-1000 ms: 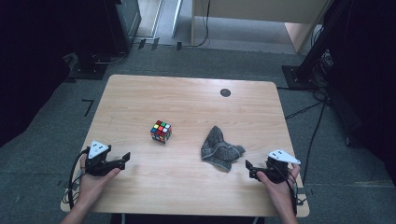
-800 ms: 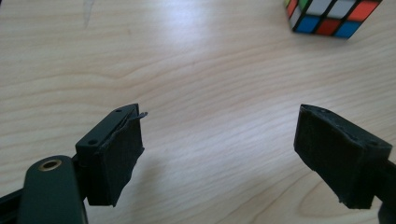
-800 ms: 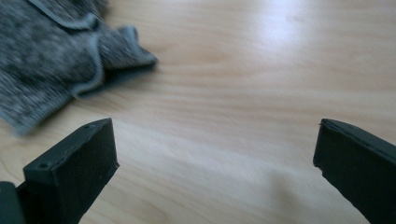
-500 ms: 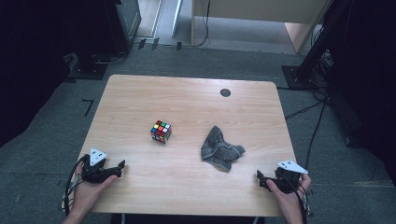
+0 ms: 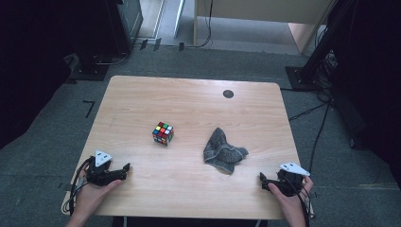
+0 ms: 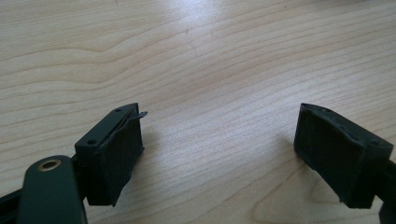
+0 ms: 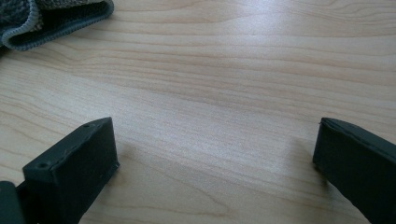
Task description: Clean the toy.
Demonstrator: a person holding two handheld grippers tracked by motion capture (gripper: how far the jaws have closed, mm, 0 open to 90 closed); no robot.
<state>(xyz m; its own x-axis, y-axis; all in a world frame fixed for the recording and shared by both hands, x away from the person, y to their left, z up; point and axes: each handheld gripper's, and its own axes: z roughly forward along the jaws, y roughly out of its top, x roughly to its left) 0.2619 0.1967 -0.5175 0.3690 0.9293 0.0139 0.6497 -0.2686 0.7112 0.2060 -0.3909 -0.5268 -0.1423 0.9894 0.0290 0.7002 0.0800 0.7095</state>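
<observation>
A colourful puzzle cube (image 5: 162,133) sits near the middle of the wooden table (image 5: 189,104). To its right lies a crumpled grey cloth (image 5: 222,151), whose edge (image 7: 51,18) reaches the top left of the right gripper view. My left gripper (image 5: 124,170) rests low at the table's front left, open, with bare wood between its pads (image 6: 116,158). At the front right, my right gripper (image 5: 263,179) is also open and holds nothing, a little short of the cloth. A hand holds each gripper.
A small dark round spot (image 5: 228,93) marks the table's far right part. Dark equipment stands and cables (image 5: 326,94) sit on the grey carpet around the table. The table's front edge runs just under both hands.
Both grippers have drawn back toward the table's front edge and slightly outward. The cube and the cloth have not moved.
</observation>
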